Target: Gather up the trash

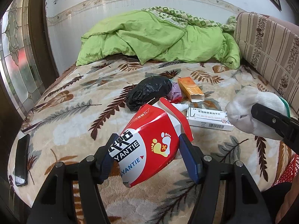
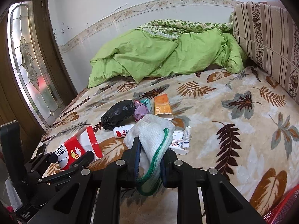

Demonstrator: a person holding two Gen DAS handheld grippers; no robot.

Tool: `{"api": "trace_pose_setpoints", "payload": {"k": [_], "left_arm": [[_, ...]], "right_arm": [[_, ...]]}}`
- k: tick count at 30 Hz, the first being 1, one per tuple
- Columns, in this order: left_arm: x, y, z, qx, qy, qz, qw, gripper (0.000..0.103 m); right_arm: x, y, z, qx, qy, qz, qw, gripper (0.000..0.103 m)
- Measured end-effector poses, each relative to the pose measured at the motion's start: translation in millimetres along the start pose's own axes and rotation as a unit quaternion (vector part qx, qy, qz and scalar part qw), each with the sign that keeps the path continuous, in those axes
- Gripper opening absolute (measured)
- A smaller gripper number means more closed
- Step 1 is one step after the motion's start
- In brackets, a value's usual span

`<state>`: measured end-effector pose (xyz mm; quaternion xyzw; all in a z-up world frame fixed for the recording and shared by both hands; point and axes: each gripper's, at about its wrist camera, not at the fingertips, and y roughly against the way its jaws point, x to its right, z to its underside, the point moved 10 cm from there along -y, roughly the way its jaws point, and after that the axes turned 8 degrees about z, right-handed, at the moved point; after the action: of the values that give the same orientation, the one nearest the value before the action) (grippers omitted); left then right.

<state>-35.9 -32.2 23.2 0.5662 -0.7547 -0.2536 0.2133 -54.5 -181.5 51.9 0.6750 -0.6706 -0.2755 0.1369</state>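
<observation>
My left gripper (image 1: 149, 145) is shut on a red and white carton (image 1: 149, 149) with a foot picture, held above the bed; it also shows in the right wrist view (image 2: 74, 151). My right gripper (image 2: 149, 149) is shut on a white sock (image 2: 149, 136) with a green cuff; the sock shows at the right of the left wrist view (image 1: 250, 108). On the blanket lie a black plastic bag (image 1: 147, 93), an orange box (image 1: 190, 89), a white medicine box (image 1: 207, 119), a small white bottle (image 2: 123, 130), a small tube (image 2: 186, 137) and a crumpled purple wrapper (image 2: 140, 110).
The bed has a leaf-patterned blanket (image 2: 233, 130), a green quilt (image 1: 158, 39) at the back and a striped cushion (image 1: 267, 50) at the right. A black phone (image 1: 21, 160) lies at the left edge. A red mesh basket (image 2: 284, 209) is at the lower right. A glass door (image 2: 28, 65) stands at the left.
</observation>
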Motion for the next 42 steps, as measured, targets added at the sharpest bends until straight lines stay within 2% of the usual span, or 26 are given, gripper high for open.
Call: {"api": "trace_pose_setpoints", "payload": {"k": [42], "left_arm": [[1.7,0.3,0.4,0.002,-0.004,-0.003,1.0000,0.065]], "right_arm": [[-3.4,1.7,2.0,0.002,0.016,0.009,1.000,0.019]]}}
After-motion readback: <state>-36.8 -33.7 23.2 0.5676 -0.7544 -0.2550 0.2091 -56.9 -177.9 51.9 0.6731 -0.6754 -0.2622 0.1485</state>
